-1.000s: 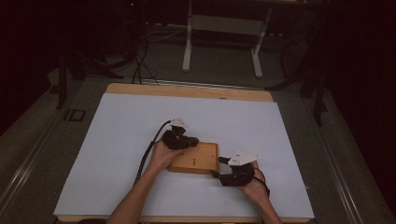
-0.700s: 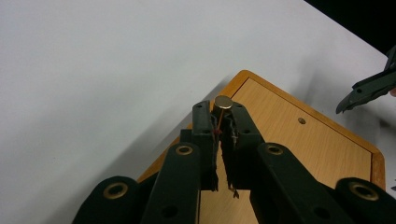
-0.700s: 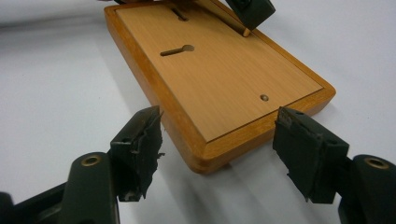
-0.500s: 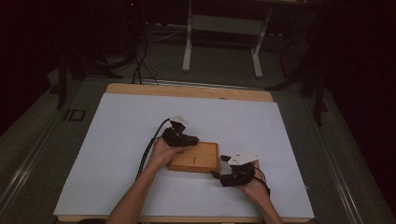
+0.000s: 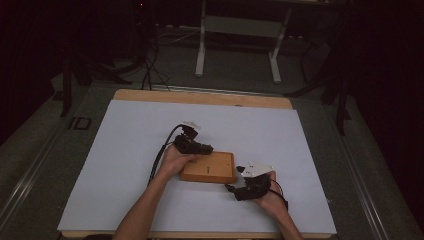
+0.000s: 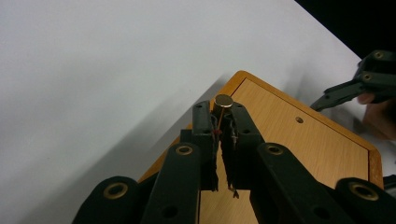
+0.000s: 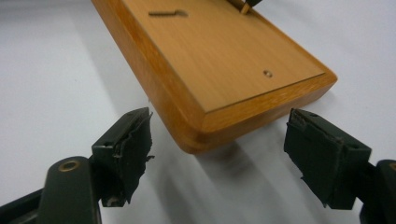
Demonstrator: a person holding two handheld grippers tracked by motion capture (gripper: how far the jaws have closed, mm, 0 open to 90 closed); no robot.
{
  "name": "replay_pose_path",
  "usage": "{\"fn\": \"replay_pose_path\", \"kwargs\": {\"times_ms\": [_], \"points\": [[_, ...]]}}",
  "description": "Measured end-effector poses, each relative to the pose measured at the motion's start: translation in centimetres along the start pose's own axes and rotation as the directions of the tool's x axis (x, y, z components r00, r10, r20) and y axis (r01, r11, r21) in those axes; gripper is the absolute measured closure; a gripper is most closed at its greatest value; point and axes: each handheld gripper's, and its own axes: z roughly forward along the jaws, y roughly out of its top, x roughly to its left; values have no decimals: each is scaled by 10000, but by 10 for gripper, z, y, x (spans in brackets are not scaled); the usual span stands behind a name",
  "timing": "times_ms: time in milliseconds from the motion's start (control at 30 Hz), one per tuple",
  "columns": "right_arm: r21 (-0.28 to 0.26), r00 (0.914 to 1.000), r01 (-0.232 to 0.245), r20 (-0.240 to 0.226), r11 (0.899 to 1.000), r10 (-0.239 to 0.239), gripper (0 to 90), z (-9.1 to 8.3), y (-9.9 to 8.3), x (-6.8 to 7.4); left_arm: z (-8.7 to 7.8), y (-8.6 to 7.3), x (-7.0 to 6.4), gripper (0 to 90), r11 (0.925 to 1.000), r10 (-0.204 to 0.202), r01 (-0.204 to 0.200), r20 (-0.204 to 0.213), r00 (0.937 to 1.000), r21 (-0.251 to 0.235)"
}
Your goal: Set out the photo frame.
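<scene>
Centrally on the white table cover (image 5: 125, 150), a little toward six o'clock, lies a flat rectangular wooden board with rounded corners and a raised rim (image 5: 210, 168). From the high view, the left gripper (image 5: 206, 149) sits at the board's ten o'clock corner, held by the person's left hand (image 5: 175, 160), while the right gripper (image 5: 231, 188) rests on the cover at the board's five o'clock corner in the right hand (image 5: 267, 197).

Along the left gripper (image 6: 220, 123) in its own view, the two black jaws are pressed nearly together around a small brass-coloured cylindrical peg (image 6: 223, 101), whose round top stands just above the fingertips over the board's (image 6: 299, 149) corner. A small hole (image 6: 299, 120) shows in the board's face toward two o'clock of the peg, and the other gripper's jaws reach in from three o'clock.

Through the right gripper view, the right gripper (image 7: 219, 140) has its jaws spread wide, one on each side of the board's (image 7: 219, 51) near corner, neither touching the wood. A small hole (image 7: 267, 73) lies near that corner.
</scene>
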Motion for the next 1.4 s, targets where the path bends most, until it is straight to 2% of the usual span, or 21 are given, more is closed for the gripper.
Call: {"fn": "replay_pose_path", "kwargs": {"times_ms": [233, 333, 500, 633, 933, 1000, 1133, 1400], "points": [[130, 9991, 244, 335, 9996, -248, 290, 7, 0, 0, 0, 1, 2, 844, 10000, -36, 35, 131, 9999, 72], [198, 9971, 460, 605, 9987, -471, 285, 9, 1, 1, 0, 1, 3, 844, 10000, -67, 65, 165, 9998, 75], [155, 9952, 498, 839, 9986, -510, 285, 11, 1, 2, 0, 1, 3, 844, 9998, -208, 207, 202, 9996, 41], [136, 9919, 705, 1052, 9974, -715, 275, 10, 3, 3, -1, 1, 4, 846, 9997, -218, 213, 331, 9992, 142], [-155, 9870, 1254, 1032, 9920, -1231, 243, 7, 8, 11, -3, -1, 1, 848, 9988, -321, 300, 529, 9981, 388], [-316, 9879, 1213, 1014, 9921, -1176, 244, 6, 9, 11, -3, -2, 1, 847, 9982, -425, 399, 600, 9973, 439], [-478, 9892, 1178, 931, 9919, -1130, 246, 3, 11, 11, -4, -2, -3, 846, 9980, -251, 215, 590, 9979, 596], [-756, 9878, 1321, 928, 9884, -1249, 266, 0, 15, 12, -5, -5, -5, 848, 9963, -295, 213, 988, 9947, 833]]}}
